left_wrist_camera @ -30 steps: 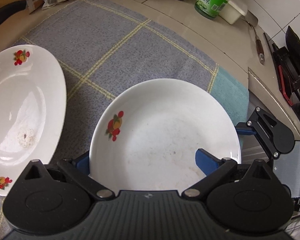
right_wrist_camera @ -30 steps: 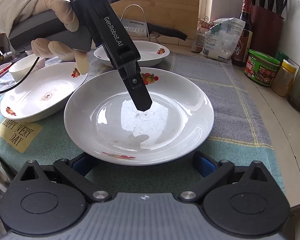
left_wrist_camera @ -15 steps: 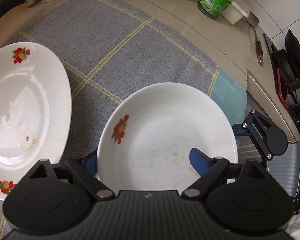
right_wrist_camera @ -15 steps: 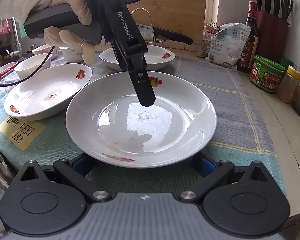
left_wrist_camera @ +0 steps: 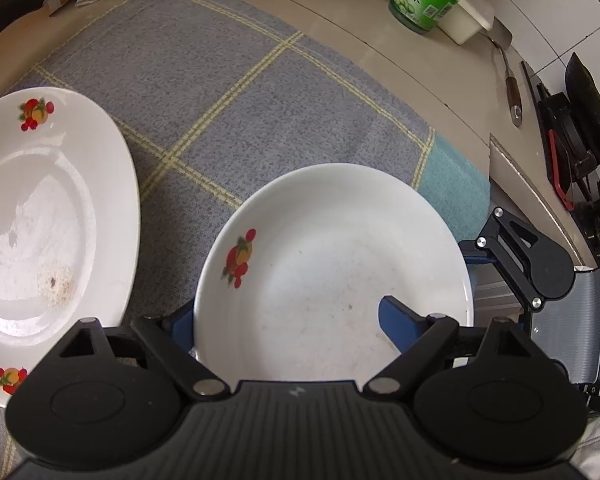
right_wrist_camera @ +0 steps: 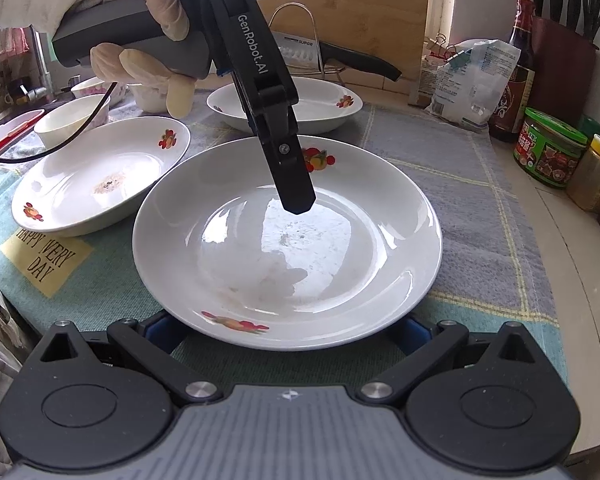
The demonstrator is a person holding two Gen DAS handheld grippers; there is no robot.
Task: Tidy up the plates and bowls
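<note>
Far left: two small white ceramic bowls [right_wrist_camera: 73,119], round with thin rims, at the counter edge. Next to them a white glazed round plate with red fruit decals [right_wrist_camera: 100,172], dried residue at its centre, sits on the grey woven cloth with yellow check lines and a teal border [left_wrist_camera: 240,92].

Centre: the task plate, a white glossy shallow plate with a fruit decal on its rim [right_wrist_camera: 288,240], faint smears in the well. Its left rim overlaps the residue plate's edge in the right wrist view.
- left gripper [right_wrist_camera: 298,200]: held by a gloved hand [right_wrist_camera: 140,40], angled down over the well with its tip above the glaze. In its own view the jaws are wide: one blue pad over the plate interior, the other hidden behind the rim.
- right gripper [right_wrist_camera: 286,330]: jaws wide, both blue pads tucked under the near rim. Can't tell whether they touch it.

Behind it: a third white fruit-decal plate [right_wrist_camera: 292,104], deeper, near the wire rack.

Right: a bare strip of cloth, then beige tiled counter [left_wrist_camera: 440,92]. Along the far right stand a crinkled white plastic bag [right_wrist_camera: 472,76], a dark glass sauce bottle [right_wrist_camera: 518,68], a green-lidded jar [right_wrist_camera: 550,148] and a yellow-lidded jar [right_wrist_camera: 592,172]. These are well apart from the task plate.
</note>
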